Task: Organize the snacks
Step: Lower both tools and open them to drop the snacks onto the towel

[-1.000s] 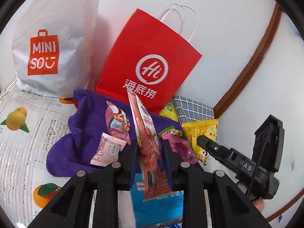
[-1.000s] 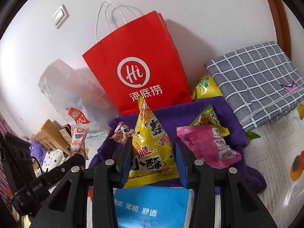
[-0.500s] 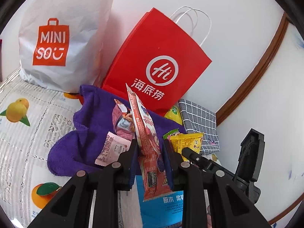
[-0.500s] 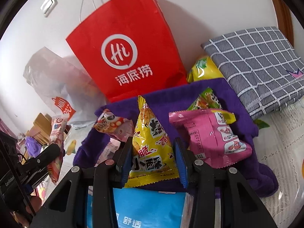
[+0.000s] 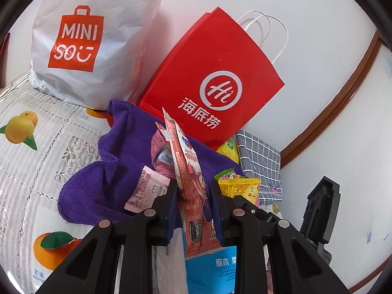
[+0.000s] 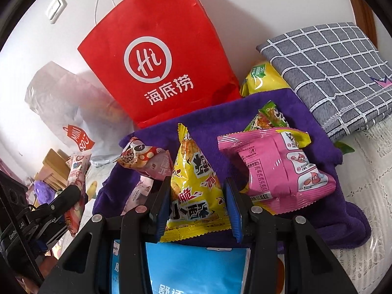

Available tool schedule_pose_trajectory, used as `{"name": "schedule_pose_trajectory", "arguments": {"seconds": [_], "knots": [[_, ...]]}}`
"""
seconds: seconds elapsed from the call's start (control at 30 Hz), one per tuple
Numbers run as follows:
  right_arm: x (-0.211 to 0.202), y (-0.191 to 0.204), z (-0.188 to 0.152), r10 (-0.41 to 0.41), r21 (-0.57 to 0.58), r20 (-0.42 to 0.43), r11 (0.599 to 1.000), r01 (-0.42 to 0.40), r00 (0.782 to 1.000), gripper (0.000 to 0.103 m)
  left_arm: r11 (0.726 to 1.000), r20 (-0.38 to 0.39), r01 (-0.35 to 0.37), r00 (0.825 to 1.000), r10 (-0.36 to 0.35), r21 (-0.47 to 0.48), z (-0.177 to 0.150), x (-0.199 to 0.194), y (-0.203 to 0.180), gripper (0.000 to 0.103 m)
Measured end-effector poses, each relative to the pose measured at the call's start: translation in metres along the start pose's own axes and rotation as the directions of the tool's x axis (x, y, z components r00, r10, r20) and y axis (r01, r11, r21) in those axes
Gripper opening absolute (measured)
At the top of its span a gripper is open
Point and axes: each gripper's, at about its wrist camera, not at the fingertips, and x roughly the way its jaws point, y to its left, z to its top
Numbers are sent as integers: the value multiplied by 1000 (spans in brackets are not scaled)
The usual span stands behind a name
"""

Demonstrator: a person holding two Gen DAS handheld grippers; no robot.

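- Left gripper (image 5: pixel 193 210): jaws closed on a long, flat red sachet (image 5: pixel 189 178), held upright on edge above the purple towel (image 5: pixel 110 171).
- Right gripper (image 6: pixel 197 205): jaws clamped on the sides of a yellow pyramid pack (image 6: pixel 196 186), glossy foil with crimped seams, its apex pointing up.
- Right view only: a puffed pink packet (image 6: pixel 279 169) lying on the towel just right of the pack, a green sachet (image 6: pixel 269 116) behind it, a spotted pink packet (image 6: pixel 144 159) to the left, and a wall switch (image 6: pixel 56 7).
- Left view only: a crinkled white MINISO bag (image 5: pixel 93 41) beside the red bag (image 5: pixel 210 83), a small pale pink sachet (image 5: pixel 147 188) on the towel, and a lace tablecloth (image 5: pixel 31 171) printed with oranges.
- Both views: the stiff red paper bag with cord handles leaning on the wall; a grey checked cloth (image 6: pixel 335 68); a blue pack (image 6: pixel 196 267) under the grippers.
- Against half a second earlier: both grips are unchanged; in the right view the towel and pink packet sit larger and lower in frame.
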Motion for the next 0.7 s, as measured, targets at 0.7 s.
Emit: {"name": "schedule_pose_trajectory", "arguments": {"seconds": [0.7], "knots": [[-22, -4, 1, 14, 44, 46, 999, -16, 999, 50, 996, -32, -40, 999, 38, -75, 2, 19, 21, 24]]}}
